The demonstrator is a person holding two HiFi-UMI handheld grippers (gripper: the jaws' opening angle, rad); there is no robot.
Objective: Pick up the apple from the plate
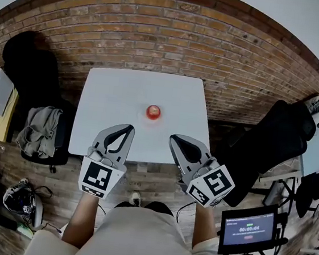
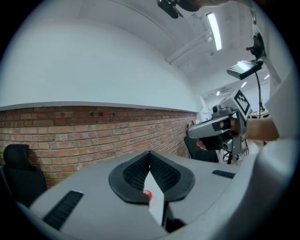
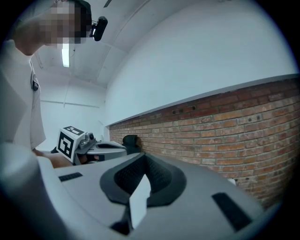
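**A:** Status, left to right?

**B:** Left gripper (image 1: 130,128): jaws fully closed, nothing in them. It's held level over the near edge of the worktop (image 1: 108,98), tips aimed inward. Its own view catches the apple (image 2: 147,193) as a red speck through the slot under the tips.

**A:** Apple position?

**B:** Mid-worktop, on the plate (image 1: 142,116). The plate is white on white, so its rim is barely readable. The apple is ahead of both grippers, roughly between their lines and well apart from each.

**A:** Right gripper?

**B:** Right gripper (image 1: 172,137): jaws closed too, empty. Same level stance, angled in from the right. Its view shows only a strip of worktop and the brick wall (image 3: 225,126), no apple.

**A:** Why closed?

**B:** My read is an approach pose, with the grab not started. Whichever gripper takes it has to open wide first. The apple is round and could roll if nudged.

**A:** Clearance?

**B:** Good. The worktop carries only the plate. A chair with grey cloth (image 1: 38,130) sits just beside the left edge and a black chair (image 1: 275,137) is near the right. The far edge runs close to the wall. I'd go straight in from the near edge, with no sideways move needed.
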